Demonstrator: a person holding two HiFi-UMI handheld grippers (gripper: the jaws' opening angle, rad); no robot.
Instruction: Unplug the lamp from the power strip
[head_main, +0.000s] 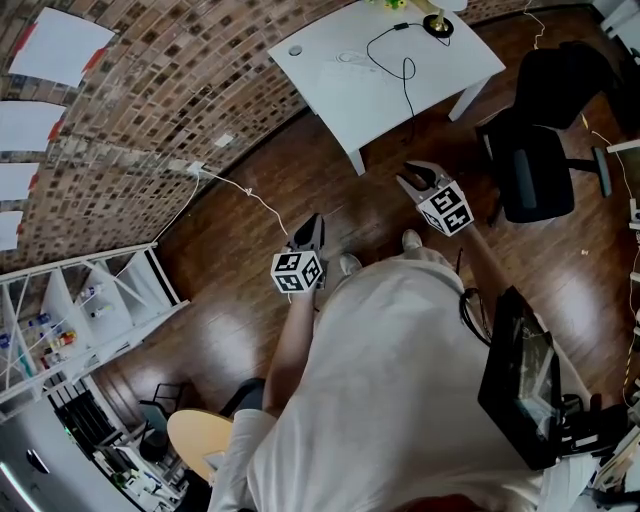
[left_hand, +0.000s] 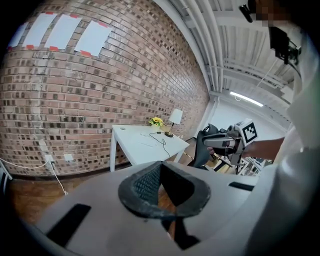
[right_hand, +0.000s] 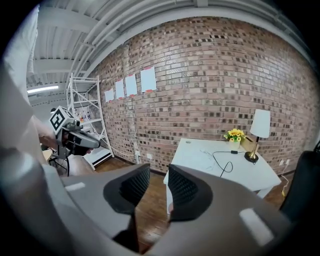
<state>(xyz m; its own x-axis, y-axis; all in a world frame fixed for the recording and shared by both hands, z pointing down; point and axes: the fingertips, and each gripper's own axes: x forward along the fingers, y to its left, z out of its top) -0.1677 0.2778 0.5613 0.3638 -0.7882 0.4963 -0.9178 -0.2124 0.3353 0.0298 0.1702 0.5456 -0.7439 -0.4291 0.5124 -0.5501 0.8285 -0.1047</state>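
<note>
The lamp (right_hand: 259, 127), white shade on a brass stem, stands on the far corner of a white table (right_hand: 200, 160). In the head view only its base (head_main: 437, 25) shows. Its black cable (head_main: 405, 70) loops across the tabletop; I cannot make out a power strip. Both grippers are held over the wooden floor, well short of the table. My left gripper (head_main: 311, 224) has its fingertips touching and holds nothing (left_hand: 160, 164). My right gripper (head_main: 415, 174) stands open, floor showing through the gap between its pads (right_hand: 159, 167).
A black office chair (head_main: 540, 140) stands right of the table. A white shelf rack (head_main: 70, 310) lines the brick wall at left. A white cord (head_main: 255, 200) runs from a wall socket (head_main: 190, 167) across the floor. Yellow flowers (right_hand: 234, 134) sit beside the lamp.
</note>
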